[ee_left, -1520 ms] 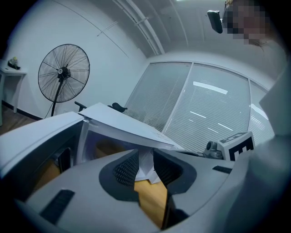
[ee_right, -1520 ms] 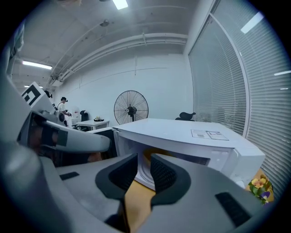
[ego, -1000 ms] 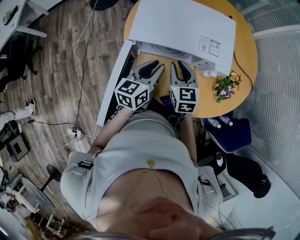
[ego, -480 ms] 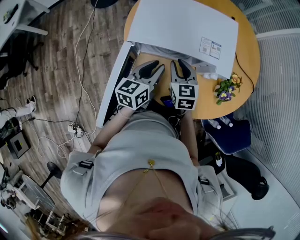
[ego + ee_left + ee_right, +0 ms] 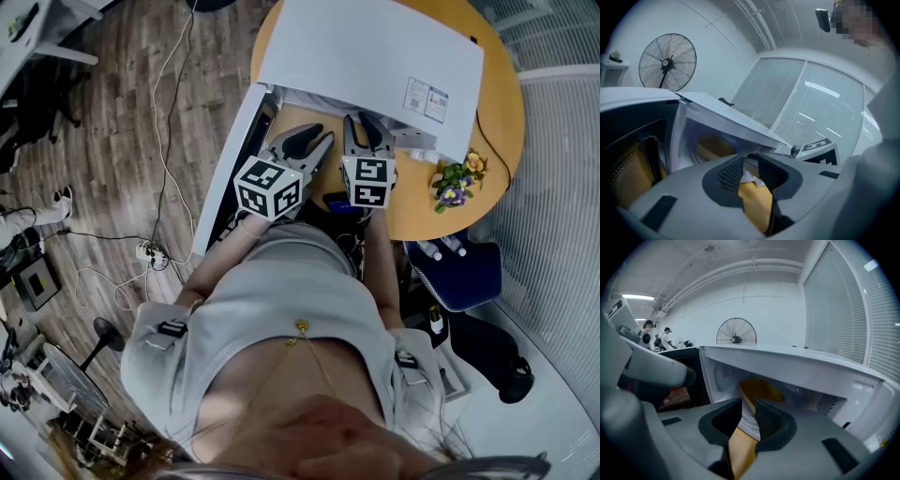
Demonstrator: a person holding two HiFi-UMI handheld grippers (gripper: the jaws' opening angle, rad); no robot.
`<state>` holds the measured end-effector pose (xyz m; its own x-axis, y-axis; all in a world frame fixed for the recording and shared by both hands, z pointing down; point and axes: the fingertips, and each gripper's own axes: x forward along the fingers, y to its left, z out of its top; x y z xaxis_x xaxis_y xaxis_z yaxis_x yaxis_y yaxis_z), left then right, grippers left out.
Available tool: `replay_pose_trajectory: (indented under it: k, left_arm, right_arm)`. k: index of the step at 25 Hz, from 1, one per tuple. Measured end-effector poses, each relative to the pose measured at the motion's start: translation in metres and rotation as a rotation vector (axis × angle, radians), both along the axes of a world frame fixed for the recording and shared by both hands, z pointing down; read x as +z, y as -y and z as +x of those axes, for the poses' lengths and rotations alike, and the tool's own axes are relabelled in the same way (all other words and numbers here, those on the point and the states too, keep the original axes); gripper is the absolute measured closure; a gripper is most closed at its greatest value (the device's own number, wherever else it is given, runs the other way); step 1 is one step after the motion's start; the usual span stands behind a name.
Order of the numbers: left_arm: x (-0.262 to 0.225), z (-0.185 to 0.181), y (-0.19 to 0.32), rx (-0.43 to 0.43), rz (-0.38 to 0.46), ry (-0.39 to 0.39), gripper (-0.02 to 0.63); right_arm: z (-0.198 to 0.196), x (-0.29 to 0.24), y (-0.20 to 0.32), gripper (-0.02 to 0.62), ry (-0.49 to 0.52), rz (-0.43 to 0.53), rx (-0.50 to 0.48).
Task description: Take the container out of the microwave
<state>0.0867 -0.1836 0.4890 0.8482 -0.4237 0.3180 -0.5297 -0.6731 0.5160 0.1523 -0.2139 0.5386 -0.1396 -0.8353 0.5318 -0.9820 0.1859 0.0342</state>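
We see the white microwave (image 5: pixel 366 47) filling most of the round wooden table (image 5: pixel 422 202), its door (image 5: pixel 230 159) swung wide past the table's left edge. The container (image 5: pixel 761 387) sits inside the cavity, toward the back. From the right gripper view we make out only a rounded, ochre-yellow form with a smooth curved rim against the white inner walls. In the left gripper view the container (image 5: pixel 712 146) shows as a dull yellow curve deep in the opening. We cannot tell its material or whether it has a lid.

The left gripper (image 5: pixel 314 141) hangs just in front of the cavity mouth near the door hinge. Its view shows the left gripper (image 5: pixel 750 161) with its ribbed pads spread, and only table and the oven's white front lip in the gap. The right gripper (image 5: pixel 367 131) is just beside it, at the middle of the opening. Seen from its own camera, the right gripper (image 5: pixel 747 406) also has its jaws parted and nothing pinched. Neither touches the container.

A small bunch of flowers (image 5: pixel 455 183) stands at the table's right edge, beside the microwave's front corner. A standing fan (image 5: pixel 736 338) shows beyond the oven.
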Motion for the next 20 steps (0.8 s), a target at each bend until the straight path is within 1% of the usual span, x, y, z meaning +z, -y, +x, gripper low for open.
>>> replay_pose_trajectory:
  k: [10,17,20]
  left_arm:
    - [0.007,0.0,0.0,0.002,-0.009,0.018,0.503]
    - [0.014,-0.006,0.002,-0.019,-0.019,0.037,0.503]
    - [0.016,-0.01,0.001,-0.032,-0.025,0.041,0.503]
  right_arm:
    - [-0.004,0.022,0.013,0.499,-0.037,-0.035,-0.031]
    - [0.0,0.035,0.025,0.499,-0.112,-0.047,-0.068]
    - [0.005,0.037,0.031,0.499,-0.165,-0.048,-0.088]
